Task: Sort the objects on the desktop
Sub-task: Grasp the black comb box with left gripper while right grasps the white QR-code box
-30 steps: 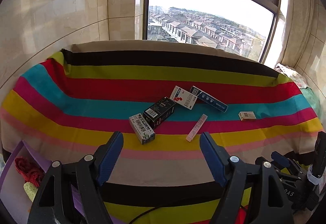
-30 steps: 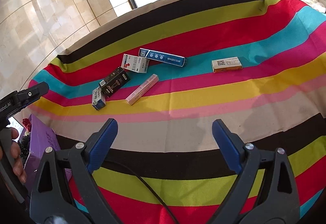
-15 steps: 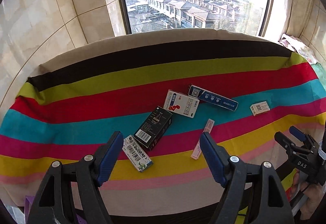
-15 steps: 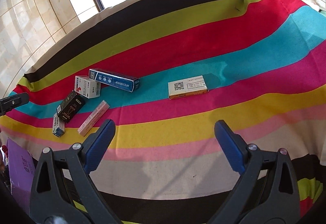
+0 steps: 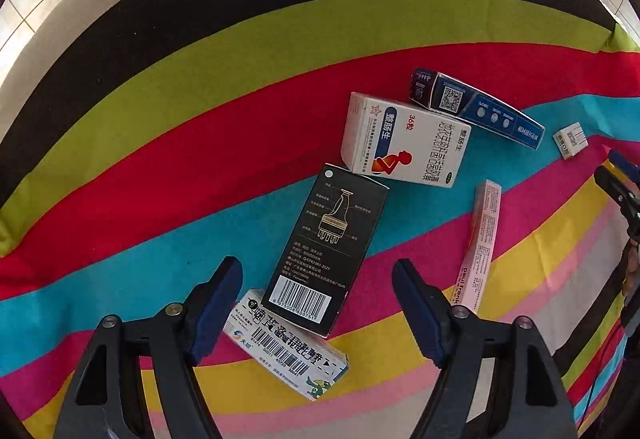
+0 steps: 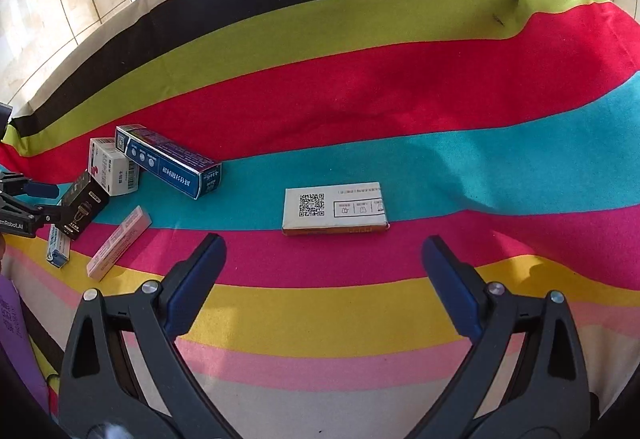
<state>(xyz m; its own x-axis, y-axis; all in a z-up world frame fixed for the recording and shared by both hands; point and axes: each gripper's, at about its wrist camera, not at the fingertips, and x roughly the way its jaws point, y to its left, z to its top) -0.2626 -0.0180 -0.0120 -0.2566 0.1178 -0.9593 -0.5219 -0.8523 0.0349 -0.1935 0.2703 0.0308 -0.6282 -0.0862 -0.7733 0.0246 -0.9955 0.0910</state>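
Hovering open left claw [image 5: 318, 303] over black box [image 5: 326, 249], nothing gripped; right claw [image 6: 323, 271] open, empty, near white flat box [image 6: 335, 208].

The tablecloth [image 5: 168, 127] runs in black, lime, red, turquoise, magenta, yellow, pink and beige stripes. One box [image 5: 326, 247] is black with a white barcode, another [image 5: 404, 139] white with blue and red print, a third [image 5: 480, 107] navy.

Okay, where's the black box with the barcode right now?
In the left wrist view the black box lies mid-frame, just ahead of the open left gripper, its barcode end resting on the white-and-blue box, its far corner beside the white medicine box.
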